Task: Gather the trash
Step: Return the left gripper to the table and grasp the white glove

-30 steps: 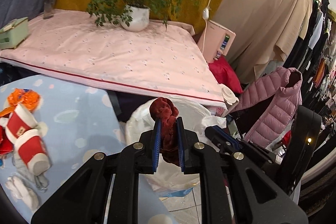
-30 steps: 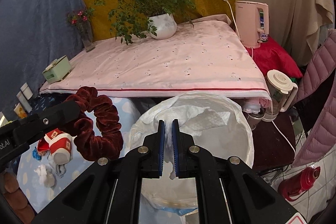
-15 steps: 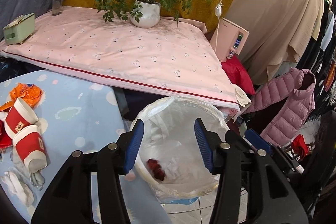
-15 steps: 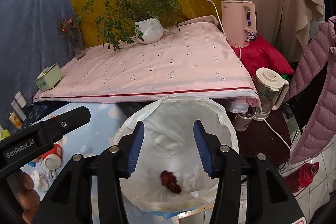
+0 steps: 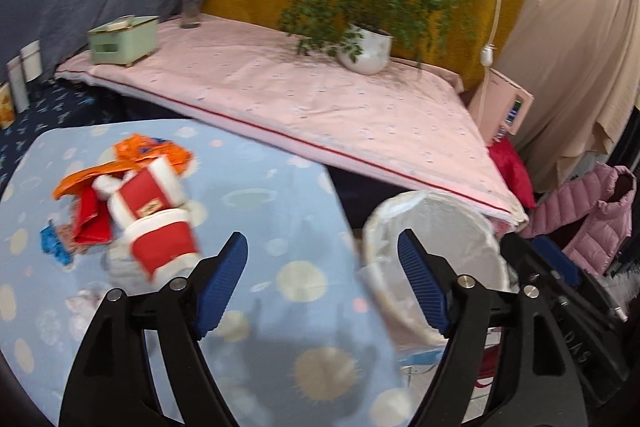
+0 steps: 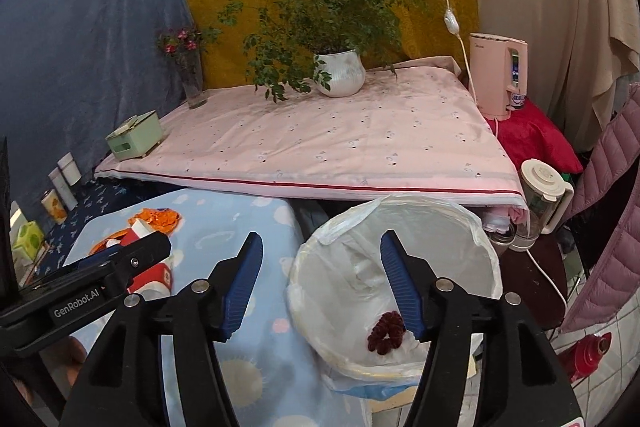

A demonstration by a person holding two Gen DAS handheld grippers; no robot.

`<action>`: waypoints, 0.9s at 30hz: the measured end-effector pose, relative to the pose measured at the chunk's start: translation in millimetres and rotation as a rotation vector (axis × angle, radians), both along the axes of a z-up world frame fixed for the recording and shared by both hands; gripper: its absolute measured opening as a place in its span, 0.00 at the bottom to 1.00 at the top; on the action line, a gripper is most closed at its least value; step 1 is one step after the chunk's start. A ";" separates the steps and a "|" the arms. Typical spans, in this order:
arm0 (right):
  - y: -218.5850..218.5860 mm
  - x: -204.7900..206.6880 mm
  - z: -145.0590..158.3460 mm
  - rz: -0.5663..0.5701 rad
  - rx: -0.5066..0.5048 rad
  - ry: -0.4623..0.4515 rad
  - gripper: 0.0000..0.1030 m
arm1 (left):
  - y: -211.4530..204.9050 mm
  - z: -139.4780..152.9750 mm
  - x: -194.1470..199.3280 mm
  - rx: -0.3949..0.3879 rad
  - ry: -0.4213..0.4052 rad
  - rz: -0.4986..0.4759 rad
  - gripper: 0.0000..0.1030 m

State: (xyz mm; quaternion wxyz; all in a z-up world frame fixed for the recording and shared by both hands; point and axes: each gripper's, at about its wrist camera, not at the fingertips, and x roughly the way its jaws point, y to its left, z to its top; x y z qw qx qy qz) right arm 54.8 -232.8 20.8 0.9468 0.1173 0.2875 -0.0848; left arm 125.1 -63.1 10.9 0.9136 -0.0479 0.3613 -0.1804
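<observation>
A bin lined with a white bag (image 6: 472, 227) stands beside the light blue table; it also shows in the left wrist view (image 5: 452, 211). A dark red scrunchie (image 6: 386, 331) lies inside it. My right gripper (image 6: 322, 285) is open and empty above the bin's near left rim. My left gripper (image 5: 322, 283) is open and empty over the table's right edge. Red and white paper cups (image 5: 156, 223) lie on the table with an orange wrapper (image 5: 140, 157), a red wrapper (image 5: 90, 217) and white crumpled bits (image 5: 84, 301).
A pink-covered bench (image 6: 340, 143) behind holds a potted plant (image 6: 340, 71), a flower vase (image 6: 192, 79) and a green box (image 6: 136, 141). A pink kettle (image 6: 498, 75), a blender jug (image 6: 544, 195), a red flask (image 6: 588, 351) and a pink jacket (image 5: 592, 219) are at the right.
The left gripper opened and dropped the scrunchie into the bin, then swung left over the table. The right gripper opened too and shifted slightly left.
</observation>
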 end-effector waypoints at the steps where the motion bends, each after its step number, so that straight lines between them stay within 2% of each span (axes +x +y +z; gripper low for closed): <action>1: 6.7 1.0 -0.1 0.010 -0.001 0.002 0.58 | 9.4 -2.3 -1.0 0.012 0.003 0.019 0.75; 3: 19.7 3.5 -0.6 0.032 0.004 0.007 0.60 | 27.0 -6.6 -2.6 0.021 0.007 0.056 0.81; 7: 45.9 7.1 -3.2 0.071 0.007 0.016 0.63 | 62.3 -18.0 -7.6 0.056 0.020 0.143 0.89; 13: 85.4 12.8 -10.4 0.126 0.003 0.038 0.64 | 102.3 -41.1 -11.0 0.096 0.074 0.211 0.89; 27: 142.2 22.1 -43.8 0.180 0.011 0.107 0.66 | 147.4 -89.9 -9.7 0.043 0.219 0.280 0.89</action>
